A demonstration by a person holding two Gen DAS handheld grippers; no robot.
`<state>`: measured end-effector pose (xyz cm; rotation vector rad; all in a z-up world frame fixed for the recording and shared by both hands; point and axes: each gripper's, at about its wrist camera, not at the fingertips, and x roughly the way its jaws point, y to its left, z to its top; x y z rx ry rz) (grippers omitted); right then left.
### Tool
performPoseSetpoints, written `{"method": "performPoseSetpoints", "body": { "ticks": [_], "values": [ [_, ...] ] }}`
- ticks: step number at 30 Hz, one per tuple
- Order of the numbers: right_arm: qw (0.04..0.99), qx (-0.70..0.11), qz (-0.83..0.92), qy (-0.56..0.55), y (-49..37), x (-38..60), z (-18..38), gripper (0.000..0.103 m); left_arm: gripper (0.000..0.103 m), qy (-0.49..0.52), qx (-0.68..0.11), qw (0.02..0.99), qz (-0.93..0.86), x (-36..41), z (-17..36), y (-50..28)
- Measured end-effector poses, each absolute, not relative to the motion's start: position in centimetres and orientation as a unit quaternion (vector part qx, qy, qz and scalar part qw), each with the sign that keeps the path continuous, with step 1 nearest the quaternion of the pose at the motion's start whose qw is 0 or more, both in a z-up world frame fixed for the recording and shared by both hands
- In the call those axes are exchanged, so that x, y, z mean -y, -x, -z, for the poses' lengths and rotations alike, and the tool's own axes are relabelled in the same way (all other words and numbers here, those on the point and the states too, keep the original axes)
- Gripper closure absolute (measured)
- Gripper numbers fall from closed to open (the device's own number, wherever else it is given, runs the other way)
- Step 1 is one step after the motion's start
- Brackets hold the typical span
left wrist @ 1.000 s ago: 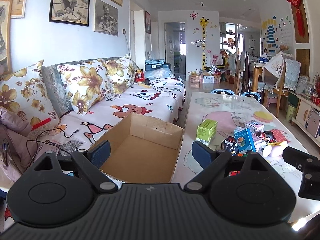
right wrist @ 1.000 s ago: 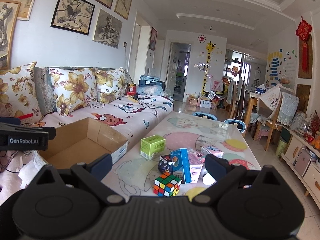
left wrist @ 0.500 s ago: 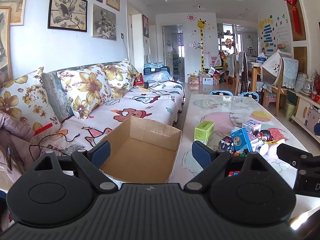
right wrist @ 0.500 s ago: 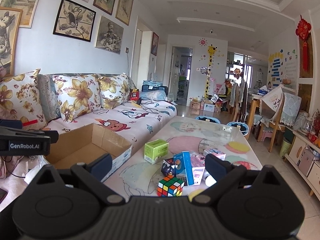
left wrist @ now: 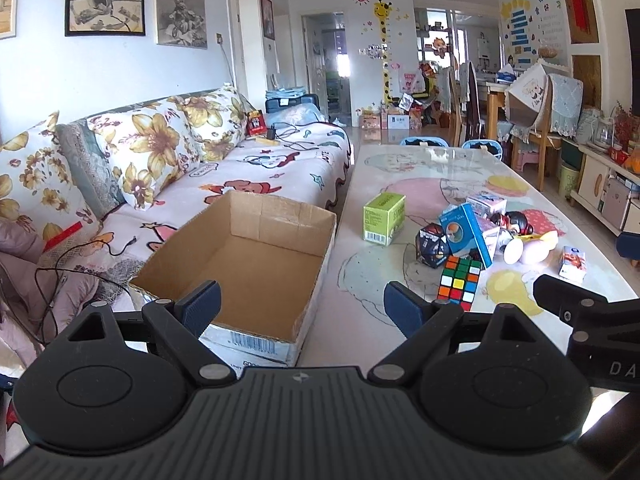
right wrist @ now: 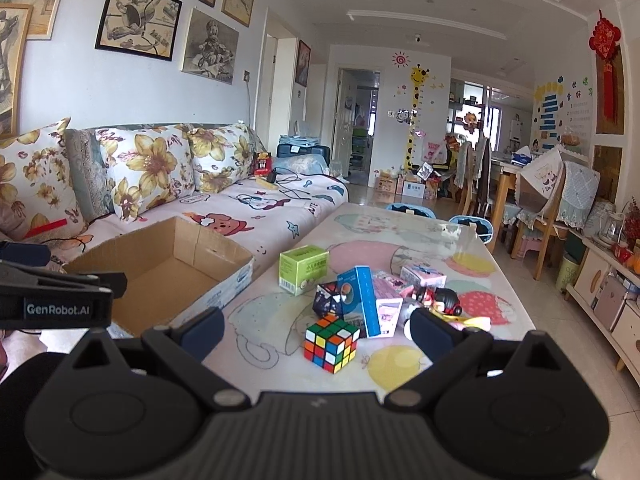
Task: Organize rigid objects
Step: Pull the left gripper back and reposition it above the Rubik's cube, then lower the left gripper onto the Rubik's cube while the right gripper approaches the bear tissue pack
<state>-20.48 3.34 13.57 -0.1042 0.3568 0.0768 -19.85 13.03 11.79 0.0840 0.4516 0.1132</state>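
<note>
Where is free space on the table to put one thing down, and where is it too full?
Free: the strip of table between the cardboard box and the Rubik's cube, and the far end beyond the green box. The cardboard box itself holds nothing. Crowded: the cluster right of the green box, around the blue box.

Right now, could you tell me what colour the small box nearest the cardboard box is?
Light green box, clearest in the right wrist view.

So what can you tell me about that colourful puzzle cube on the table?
The puzzle cube is a three-by-three twisting cube, apparently plastic, with black edges and scrambled red, orange, yellow, green, blue and white stickers. It rests flat on the patterned table, nearest of the clutter, just in front of a blue box. Nothing grips it; the right gripper is open.
</note>
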Motion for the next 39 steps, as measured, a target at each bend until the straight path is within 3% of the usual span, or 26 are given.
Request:
{"method": "performPoseSetpoints", "body": {
  "ticks": [39],
  "values": [
    [0.971, -0.236, 0.003, 0.022, 16.2, 1.4, -7.9, 0.004, 0.0, -0.073, -0.315, 0.946, -0.027, -12.0, -8.9, 17.1]
  ]
}}
